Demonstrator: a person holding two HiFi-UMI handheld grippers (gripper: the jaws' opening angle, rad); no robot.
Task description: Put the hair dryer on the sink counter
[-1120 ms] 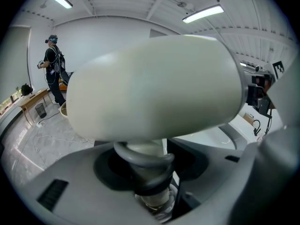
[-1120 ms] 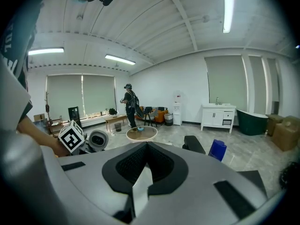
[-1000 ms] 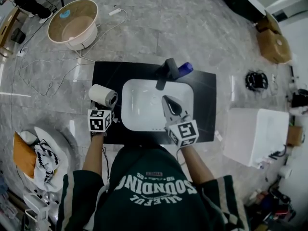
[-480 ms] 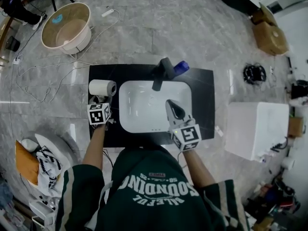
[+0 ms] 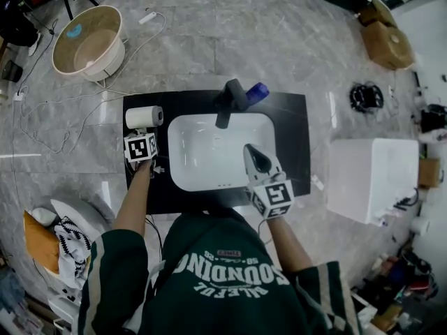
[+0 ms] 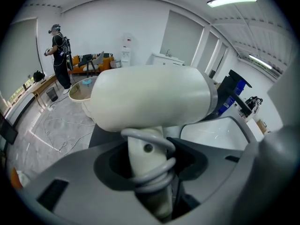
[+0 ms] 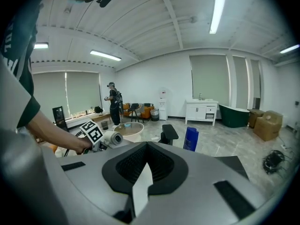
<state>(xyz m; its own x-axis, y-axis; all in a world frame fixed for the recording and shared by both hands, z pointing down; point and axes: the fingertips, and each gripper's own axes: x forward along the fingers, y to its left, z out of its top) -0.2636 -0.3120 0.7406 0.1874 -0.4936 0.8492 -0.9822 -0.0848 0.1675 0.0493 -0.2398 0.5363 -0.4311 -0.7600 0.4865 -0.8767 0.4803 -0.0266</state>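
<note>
The white hair dryer [image 5: 143,117] hangs over the far left corner of the black sink counter [image 5: 293,117]. My left gripper [image 5: 143,132] is shut on its handle. In the left gripper view the dryer's barrel [image 6: 150,97] lies crosswise above the jaws, and the grey cord is wound round the handle between them. My right gripper [image 5: 253,152] hovers over the right side of the white basin [image 5: 202,152], shut and holding nothing. The right gripper view shows its own tips [image 7: 146,146] together and, at the left, the dryer [image 7: 112,138].
A black faucet [image 5: 227,103] and a blue bottle [image 5: 257,91] stand at the counter's back edge. On the floor are a beige round tub [image 5: 89,40], loose cables [image 5: 63,103], a white box [image 5: 370,180] and cardboard boxes [image 5: 384,37]. A person [image 6: 58,55] stands far off.
My left gripper has carried the dryer toward the back left corner of the counter and lower. My right gripper has drifted slightly right over the basin.
</note>
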